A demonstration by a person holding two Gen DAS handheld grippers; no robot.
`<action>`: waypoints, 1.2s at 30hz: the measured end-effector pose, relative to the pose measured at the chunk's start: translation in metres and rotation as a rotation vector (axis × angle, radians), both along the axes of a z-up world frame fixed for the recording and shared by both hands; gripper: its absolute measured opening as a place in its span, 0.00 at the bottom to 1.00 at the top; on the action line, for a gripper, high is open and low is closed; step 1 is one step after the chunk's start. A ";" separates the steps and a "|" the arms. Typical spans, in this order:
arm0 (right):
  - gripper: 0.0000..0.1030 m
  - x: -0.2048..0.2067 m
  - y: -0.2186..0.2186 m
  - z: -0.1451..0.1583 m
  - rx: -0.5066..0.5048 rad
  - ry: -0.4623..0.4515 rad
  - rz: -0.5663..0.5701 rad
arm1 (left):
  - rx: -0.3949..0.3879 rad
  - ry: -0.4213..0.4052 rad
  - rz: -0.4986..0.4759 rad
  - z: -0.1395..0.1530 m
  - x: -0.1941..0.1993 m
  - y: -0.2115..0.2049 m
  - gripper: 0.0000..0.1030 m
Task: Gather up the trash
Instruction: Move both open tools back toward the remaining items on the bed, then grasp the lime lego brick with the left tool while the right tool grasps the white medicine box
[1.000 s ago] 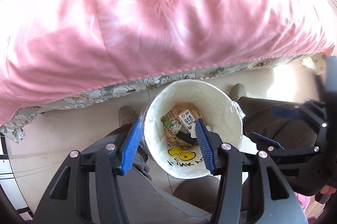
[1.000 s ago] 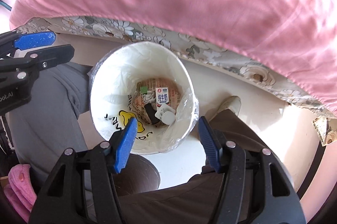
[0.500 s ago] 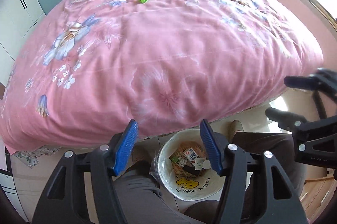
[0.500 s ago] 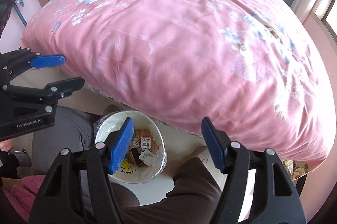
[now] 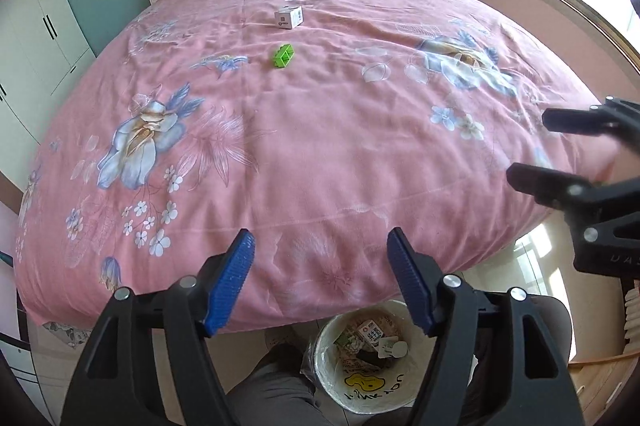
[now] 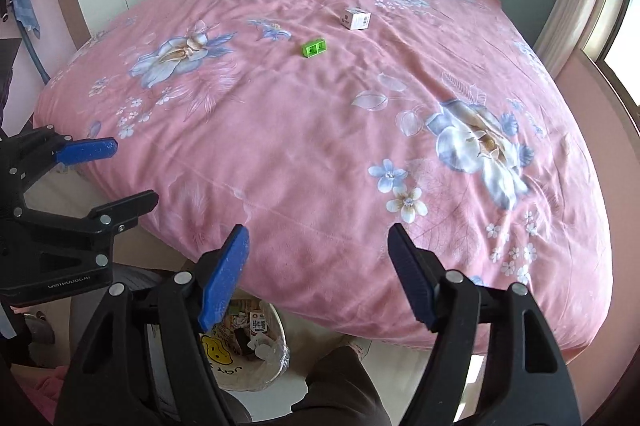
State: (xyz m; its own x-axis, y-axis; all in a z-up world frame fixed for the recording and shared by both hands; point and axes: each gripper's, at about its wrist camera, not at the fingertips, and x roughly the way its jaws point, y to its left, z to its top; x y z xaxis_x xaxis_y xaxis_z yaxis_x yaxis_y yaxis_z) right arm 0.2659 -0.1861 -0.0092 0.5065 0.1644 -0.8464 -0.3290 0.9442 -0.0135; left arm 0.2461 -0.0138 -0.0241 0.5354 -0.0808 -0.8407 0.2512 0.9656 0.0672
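Both wide apart and empty, left hand-held gripper (image 5: 320, 282), right hand-held gripper (image 6: 318, 276), above pink bed (image 5: 320, 129)

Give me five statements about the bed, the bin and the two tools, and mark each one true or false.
1. The left tool is open and holds nothing. True.
2. The green block lies in the trash bin. False: it lies on the pink bedspread.
3. The white box sits farther up the bed than the green block. True.
4. The trash bin is empty. False: a milk carton and other wrappers are inside it.
5. The right tool is shut on the white box. False: it is open and empty, with the box far off on the bed.
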 end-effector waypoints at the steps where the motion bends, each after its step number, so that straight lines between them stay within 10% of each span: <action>1: 0.70 0.005 -0.002 0.004 0.004 -0.005 -0.005 | 0.002 -0.005 0.000 0.003 0.005 -0.001 0.70; 19: 0.73 0.157 -0.004 0.045 0.095 -0.038 -0.066 | 0.001 -0.051 -0.038 0.007 0.099 0.001 0.75; 36: 0.73 0.381 0.029 -0.014 0.177 0.060 -0.134 | -0.096 -0.030 -0.006 -0.051 0.265 0.015 0.76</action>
